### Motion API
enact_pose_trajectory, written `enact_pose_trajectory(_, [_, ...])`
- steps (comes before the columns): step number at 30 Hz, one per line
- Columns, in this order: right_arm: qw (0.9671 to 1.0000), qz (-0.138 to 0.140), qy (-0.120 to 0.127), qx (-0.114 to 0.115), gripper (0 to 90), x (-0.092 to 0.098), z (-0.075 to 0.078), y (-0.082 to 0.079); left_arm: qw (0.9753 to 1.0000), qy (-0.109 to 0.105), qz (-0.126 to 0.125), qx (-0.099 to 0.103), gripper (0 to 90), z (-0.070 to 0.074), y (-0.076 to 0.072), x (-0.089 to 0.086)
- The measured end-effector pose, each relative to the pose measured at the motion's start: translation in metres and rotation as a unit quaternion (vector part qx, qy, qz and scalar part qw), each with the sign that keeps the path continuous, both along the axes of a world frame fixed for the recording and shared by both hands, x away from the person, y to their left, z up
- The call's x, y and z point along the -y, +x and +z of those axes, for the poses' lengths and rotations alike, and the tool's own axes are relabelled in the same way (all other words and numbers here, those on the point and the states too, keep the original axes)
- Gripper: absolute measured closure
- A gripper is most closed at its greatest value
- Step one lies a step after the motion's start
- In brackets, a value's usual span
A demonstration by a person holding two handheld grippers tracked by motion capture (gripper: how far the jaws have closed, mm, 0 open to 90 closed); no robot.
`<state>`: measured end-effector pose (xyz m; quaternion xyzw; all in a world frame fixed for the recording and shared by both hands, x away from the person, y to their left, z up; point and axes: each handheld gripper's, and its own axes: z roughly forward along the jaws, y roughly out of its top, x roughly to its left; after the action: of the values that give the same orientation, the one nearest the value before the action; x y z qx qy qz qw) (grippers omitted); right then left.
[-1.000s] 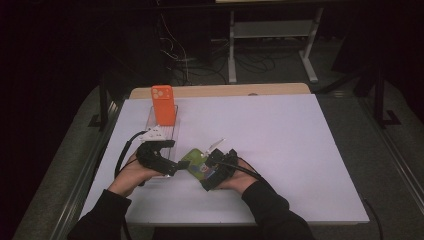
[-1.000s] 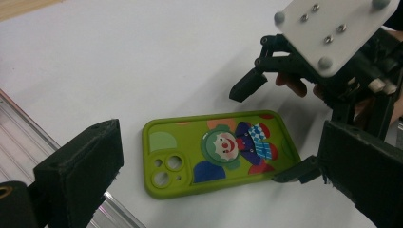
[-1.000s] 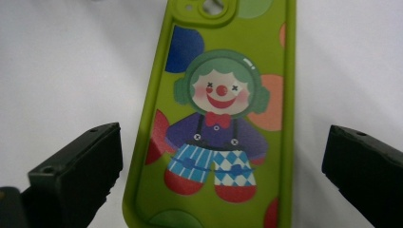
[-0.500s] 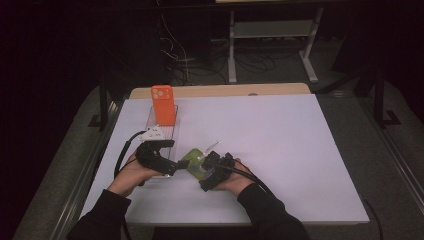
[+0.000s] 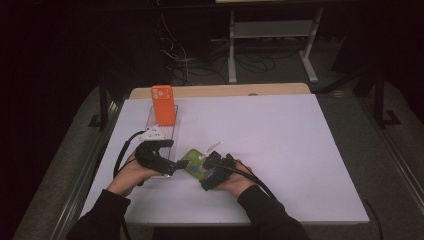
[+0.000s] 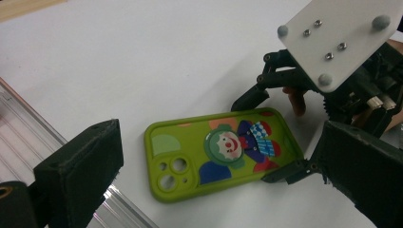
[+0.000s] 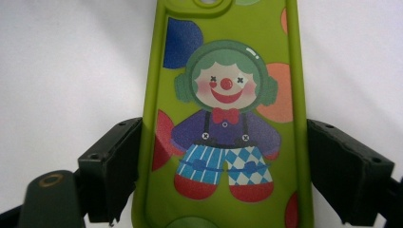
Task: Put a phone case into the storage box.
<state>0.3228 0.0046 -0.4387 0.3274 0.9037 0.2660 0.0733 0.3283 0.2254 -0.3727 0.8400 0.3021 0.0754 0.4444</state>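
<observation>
Right tool [image 7: 223, 190] straddles glossy green phone case [image 7: 228, 95] — rounded, clown-printed.

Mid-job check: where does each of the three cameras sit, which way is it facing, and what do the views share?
High view: above the person's side, facing forward and down on the table; both forearms and both grippers show.
Left gripper view: rides the left gripper, facing the green phone case and the right gripper.
Right gripper view: rides the right gripper, jaws flanking the case.
All three share the case.
</observation>
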Motion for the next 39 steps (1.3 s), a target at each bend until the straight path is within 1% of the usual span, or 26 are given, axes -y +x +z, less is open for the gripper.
enact_pose_trajectory(2, [1.0000, 0.002, 0.000, 0.005, 15.0, 0.005, 0.001, 0.001, 1.0000, 0.000, -0.002, 0.001, 1.0, 0.000, 0.001, 0.000])
enact_pose_trajectory(3, [1.0000, 0.000, 0.005, 0.002, 15.0, 0.006, 0.002, 0.001, 1.0000, -0.003, -0.001, -0.001, 1.0, 0.000, 0.000, 0.001])
enact_pose_trajectory(4, [1.0000, 0.002, 0.005, 0.002, 15.1, 0.010, 0.003, 0.002, 1.0000, 0.000, -0.004, 0.000, 1.0, 0.000, 0.001, 0.001])
enact_pose_trajectory(6, [0.9999, 0.009, -0.001, 0.010, 15.1, 0.018, 0.007, 0.005, 1.0000, 0.001, -0.007, -0.002, 1.0, -0.001, 0.001, 0.004])
enact_pose_trajectory(7, [0.9999, 0.011, -0.001, 0.010, 15.0, 0.022, 0.009, 0.006, 0.9999, 0.006, -0.014, -0.001, 1.0, -0.001, 0.001, 0.004])
enact_pose_trajectory(12, [0.9995, 0.026, 0.004, 0.019, 15.0, 0.049, 0.020, 0.011, 0.9993, 0.007, -0.036, -0.004, 1.0, -0.003, 0.003, 0.012])
enact_pose_trajectory(13, [0.9995, 0.026, 0.011, 0.014, 15.0, 0.055, 0.023, 0.012, 0.9991, 0.008, -0.041, -0.005, 1.0, -0.003, 0.003, 0.013])
enact_pose_trajectory(14, [0.9995, 0.026, 0.017, 0.009, 15.0, 0.058, 0.026, 0.012, 0.9988, 0.007, -0.047, -0.005, 1.0, -0.003, 0.003, 0.015])
enact_pose_trajectory(16, [0.9992, 0.032, 0.015, 0.015, 15.0, 0.068, 0.030, 0.015, 0.9977, 0.009, -0.066, -0.007, 1.0, -0.002, 0.003, 0.019])
enact_pose_trajectory(17, [0.9991, 0.036, 0.022, 0.010, 15.0, 0.073, 0.031, 0.016, 0.9970, 0.014, -0.076, -0.004, 1.0, -0.001, 0.004, 0.022])
enact_pose_trajectory(18, [0.9984, 0.051, 0.015, 0.021, 15.0, 0.079, 0.032, 0.019, 0.9966, 0.014, -0.081, -0.005, 1.0, 0.000, 0.005, 0.024])
enact_pose_trajectory(19, [0.9982, 0.054, 0.015, 0.021, 15.0, 0.082, 0.033, 0.020, 0.9960, 0.017, -0.088, -0.003, 1.0, 0.001, 0.006, 0.026])
enact_pose_trajectory(21, [0.9972, 0.070, 0.011, 0.023, 15.0, 0.091, 0.037, 0.022, 0.9946, 0.024, -0.101, 0.001, 1.0, 0.003, 0.009, 0.033])
enact_pose_trajectory(22, [0.9968, 0.075, 0.015, 0.023, 14.9, 0.095, 0.038, 0.023, 0.9945, 0.023, -0.102, 0.003, 1.0, 0.004, 0.010, 0.036])
enact_pose_trajectory(24, [0.9958, 0.086, 0.017, 0.024, 15.0, 0.101, 0.042, 0.025, 0.9934, 0.025, -0.112, 0.008, 1.0, 0.006, 0.013, 0.043])
enact_pose_trajectory(26, [0.9943, 0.102, 0.016, 0.028, 15.0, 0.108, 0.045, 0.029, 0.9920, 0.027, -0.123, 0.014, 1.0, 0.007, 0.017, 0.050])
enact_pose_trajectory(27, [0.9940, 0.105, 0.019, 0.026, 14.9, 0.111, 0.046, 0.030, 0.9913, 0.027, -0.128, 0.014, 1.0, 0.008, 0.018, 0.054])
enact_pose_trajectory(30, [0.9908, 0.131, 0.020, 0.026, 15.0, 0.120, 0.049, 0.035, 0.9890, 0.038, -0.141, 0.018, 1.0, 0.009, 0.024, 0.065])
enact_pose_trajectory(31, [0.9901, 0.137, 0.020, 0.024, 15.0, 0.122, 0.050, 0.036, 0.9881, 0.043, -0.146, 0.021, 1.0, 0.010, 0.026, 0.070])
enact_pose_trajectory(32, [0.9892, 0.144, 0.022, 0.018, 14.9, 0.124, 0.051, 0.037, 0.9879, 0.042, -0.148, 0.019, 1.0, 0.010, 0.027, 0.073])
enact_pose_trajectory(34, [0.9877, 0.154, 0.025, 0.013, 15.0, 0.128, 0.052, 0.038, 0.9851, 0.047, -0.164, 0.020, 1.0, 0.011, 0.030, 0.082])
enact_pose_trajectory(35, [0.9867, 0.160, 0.025, 0.013, 14.9, 0.130, 0.053, 0.039, 0.9843, 0.048, -0.169, 0.018, 1.0, 0.012, 0.030, 0.084])
enact_pose_trajectory(36, [0.9864, 0.162, 0.024, 0.012, 14.9, 0.131, 0.053, 0.038, 0.9818, 0.052, -0.181, 0.022, 1.0, 0.013, 0.031, 0.088])
enact_pose_trajectory(37, [0.9853, 0.169, 0.026, 0.009, 15.0, 0.132, 0.054, 0.037, 0.9807, 0.053, -0.187, 0.019, 1.0, 0.014, 0.031, 0.091])
enact_pose_trajectory(38, [0.9845, 0.173, 0.027, 0.009, 14.9, 0.132, 0.054, 0.037, 0.9789, 0.054, -0.197, 0.018, 1.0, 0.014, 0.032, 0.094])
enact_pose_trajectory(39, [0.9835, 0.178, 0.028, 0.010, 15.0, 0.133, 0.055, 0.037, 0.9763, 0.059, -0.207, 0.016, 1.0, 0.015, 0.032, 0.097])
